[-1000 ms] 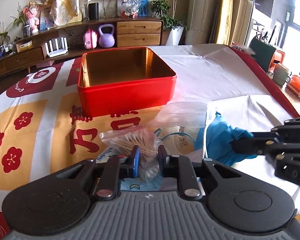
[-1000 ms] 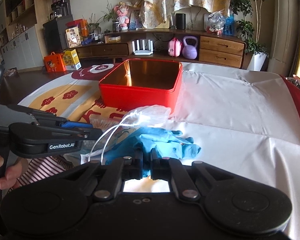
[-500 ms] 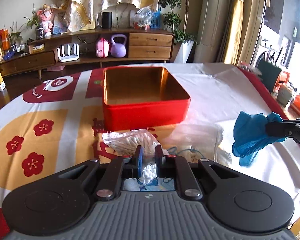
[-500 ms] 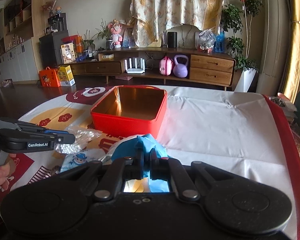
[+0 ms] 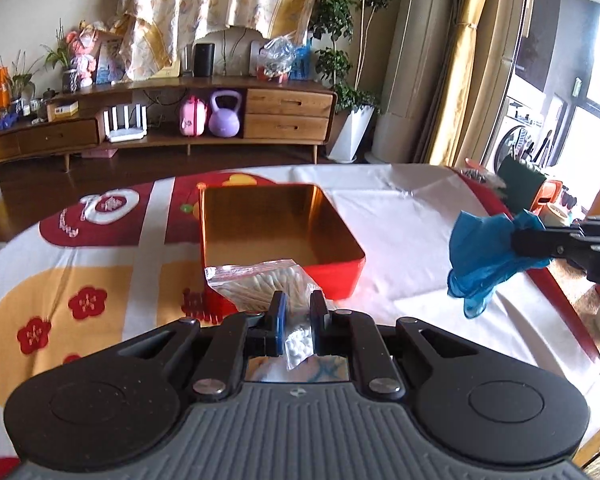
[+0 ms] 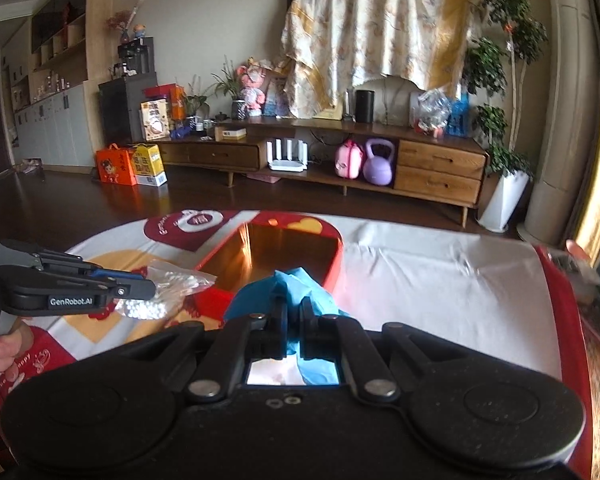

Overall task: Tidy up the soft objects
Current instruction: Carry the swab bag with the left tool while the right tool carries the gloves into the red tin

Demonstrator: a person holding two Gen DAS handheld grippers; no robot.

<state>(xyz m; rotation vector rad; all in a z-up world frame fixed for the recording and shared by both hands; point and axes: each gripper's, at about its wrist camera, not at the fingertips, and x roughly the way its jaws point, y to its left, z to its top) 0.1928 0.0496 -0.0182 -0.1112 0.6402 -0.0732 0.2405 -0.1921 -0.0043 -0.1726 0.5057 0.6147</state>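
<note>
The left gripper (image 5: 296, 308) has its jaws clamped on a clear bag of cotton swabs (image 5: 260, 280), which hangs in the air just before the near wall of the red tin (image 5: 340, 276). The right gripper (image 6: 294, 312) has its jaws clamped on a crumpled blue glove (image 6: 284, 284), also held up, to the right of the red tin and above the bench (image 5: 400, 216). The tin is open and looks empty. The risk from here seems to be in the release: the bag is slippery and only one corner is pinched, so it may slide out early and fall short of the tin. The glove is limp and may catch on the rim and hang over it.
</note>
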